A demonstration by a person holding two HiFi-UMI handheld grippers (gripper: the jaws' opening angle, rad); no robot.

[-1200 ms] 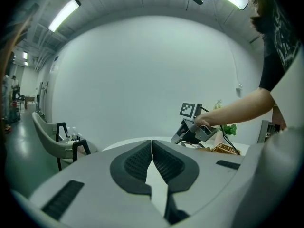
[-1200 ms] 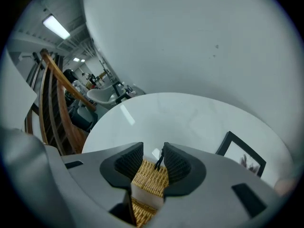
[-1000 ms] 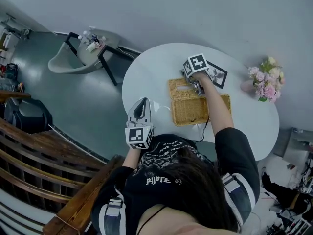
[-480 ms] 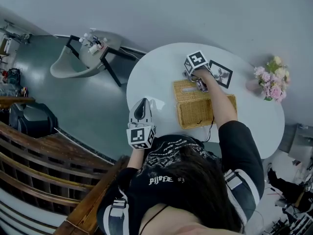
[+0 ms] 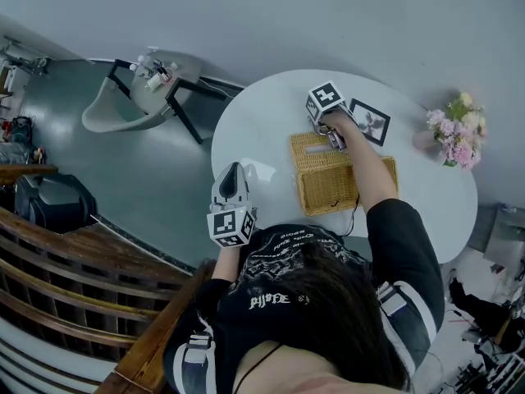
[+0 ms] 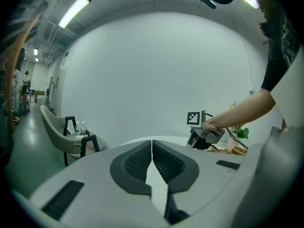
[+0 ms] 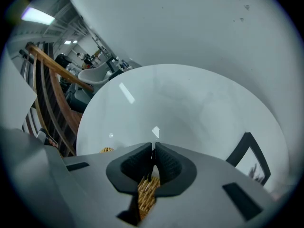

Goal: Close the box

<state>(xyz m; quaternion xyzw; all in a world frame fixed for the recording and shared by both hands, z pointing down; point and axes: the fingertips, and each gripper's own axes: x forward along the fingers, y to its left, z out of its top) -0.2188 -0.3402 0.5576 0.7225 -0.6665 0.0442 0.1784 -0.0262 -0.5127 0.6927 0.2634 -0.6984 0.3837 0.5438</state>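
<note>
A wicker box (image 5: 338, 189) lies on the round white table (image 5: 262, 130), its lid (image 5: 312, 150) folded open and flat on the far side. My right gripper (image 5: 335, 141) is at the lid's far edge. In the right gripper view its jaws (image 7: 153, 151) are closing, almost together, with wicker strands of the lid (image 7: 146, 194) pinched between the pads. My left gripper (image 5: 230, 172) hovers off the table's near-left rim, away from the box. Its jaws (image 6: 152, 144) are shut with nothing in them. The left gripper view shows the right gripper (image 6: 205, 137) in the distance.
A black picture frame (image 5: 369, 123) lies just beyond the lid, and pink flowers (image 5: 453, 131) stand at the table's right. A grey chair with small bottles (image 5: 131, 97) is on the floor to the left. A wooden railing (image 5: 90, 261) runs at the lower left.
The right gripper has stayed at the lid's far edge and barely shifted. The left gripper has drifted slightly left. The box and lid lie as before.
</note>
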